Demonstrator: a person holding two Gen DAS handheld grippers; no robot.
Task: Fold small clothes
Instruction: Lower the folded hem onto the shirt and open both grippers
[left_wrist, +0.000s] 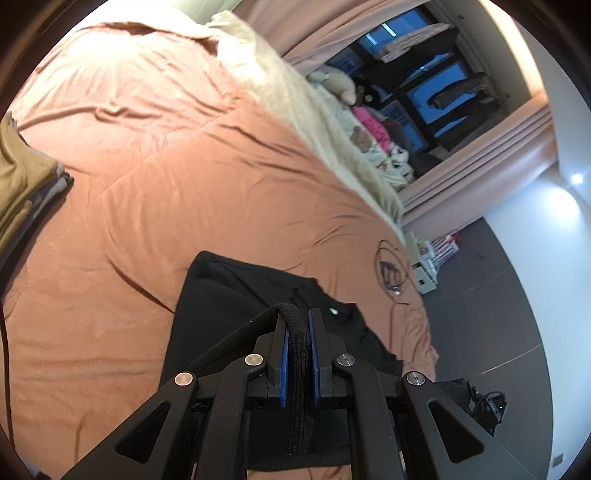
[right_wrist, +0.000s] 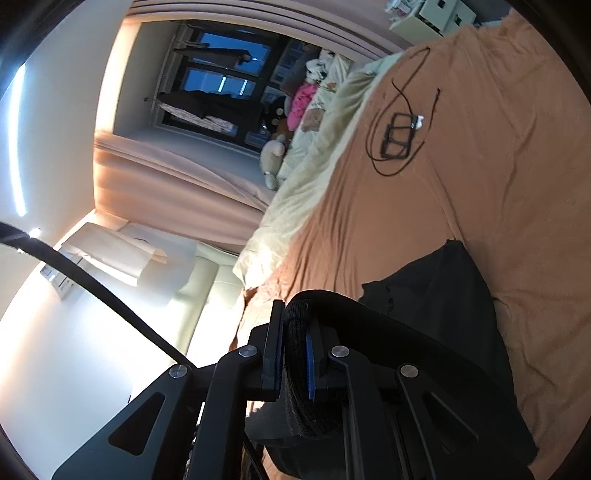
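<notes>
A small black garment (left_wrist: 236, 291) lies on the orange bedspread (left_wrist: 147, 155), part of it lifted. My left gripper (left_wrist: 298, 314) is shut on its ribbed black hem, which runs back between the blue pads (left_wrist: 283, 363). In the right wrist view the same black garment (right_wrist: 443, 291) stretches from the bed up into my right gripper (right_wrist: 295, 306), which is shut on another stretch of the ribbed hem. Both grippers hold the hem above the bed, with the cloth hanging from them.
Folded olive-brown clothes (left_wrist: 18, 177) are stacked at the bed's left edge. A black cable loop with a small black frame (right_wrist: 399, 134) lies on the bedspread (right_wrist: 480, 166). A pale blanket (left_wrist: 295, 99), soft toys (right_wrist: 273, 155), curtains and a dark window lie beyond.
</notes>
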